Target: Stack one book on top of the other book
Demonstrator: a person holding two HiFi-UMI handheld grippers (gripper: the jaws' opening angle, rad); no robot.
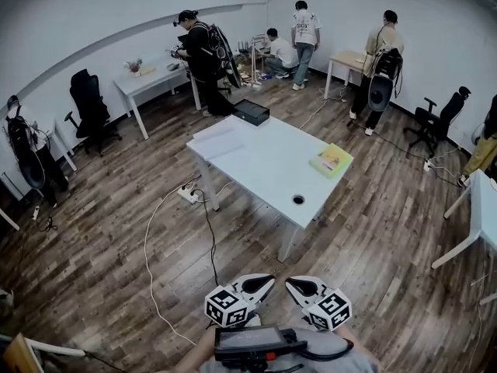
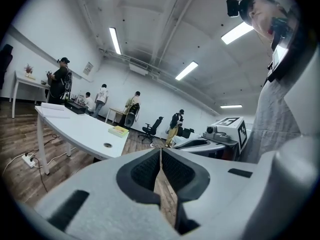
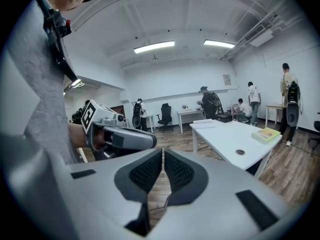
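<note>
left gripper (image 2: 161, 153): jaws together, empty | right gripper (image 3: 163, 153): jaws together, empty

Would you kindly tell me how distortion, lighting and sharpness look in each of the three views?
Head view: fisheye bows the walls and floor, corners darken, the table is evenly lit and sharp. Left gripper view: round black border, ceiling lights blown out. Right gripper view: same round border, light strips glare, the book is clear.
</note>
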